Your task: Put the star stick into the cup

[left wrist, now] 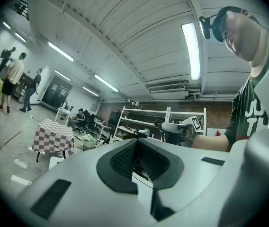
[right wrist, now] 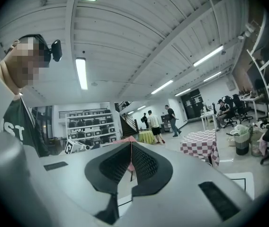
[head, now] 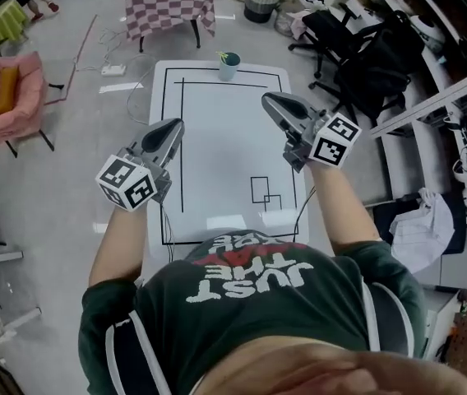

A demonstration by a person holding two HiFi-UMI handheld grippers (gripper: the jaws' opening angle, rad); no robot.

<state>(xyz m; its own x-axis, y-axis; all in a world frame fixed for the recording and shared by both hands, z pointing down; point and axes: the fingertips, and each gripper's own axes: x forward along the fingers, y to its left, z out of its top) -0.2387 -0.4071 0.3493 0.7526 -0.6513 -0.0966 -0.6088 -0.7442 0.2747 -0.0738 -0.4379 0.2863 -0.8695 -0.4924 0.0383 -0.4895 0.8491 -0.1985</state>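
Observation:
A pale blue cup [head: 228,66] stands at the far edge of the white table [head: 217,163]. A thin green stick [head: 221,56] pokes out of its top; it is too small to make out a star. My left gripper [head: 176,127] hovers over the table's left edge, and my right gripper [head: 268,99] hovers over its right side; both are well short of the cup. In the left gripper view my left gripper [left wrist: 136,141] has its pads closed together with nothing between them. My right gripper [right wrist: 130,143] in its own view is likewise shut and empty. Both point up, away from the table.
Black lines and small rectangles [head: 265,194] are drawn on the table. Beyond it stand a checked-cloth table [head: 170,2] and a bin [head: 260,3]. A pink chair [head: 3,93] is at the left, black office chairs [head: 357,56] at the right. People stand far off [right wrist: 153,124].

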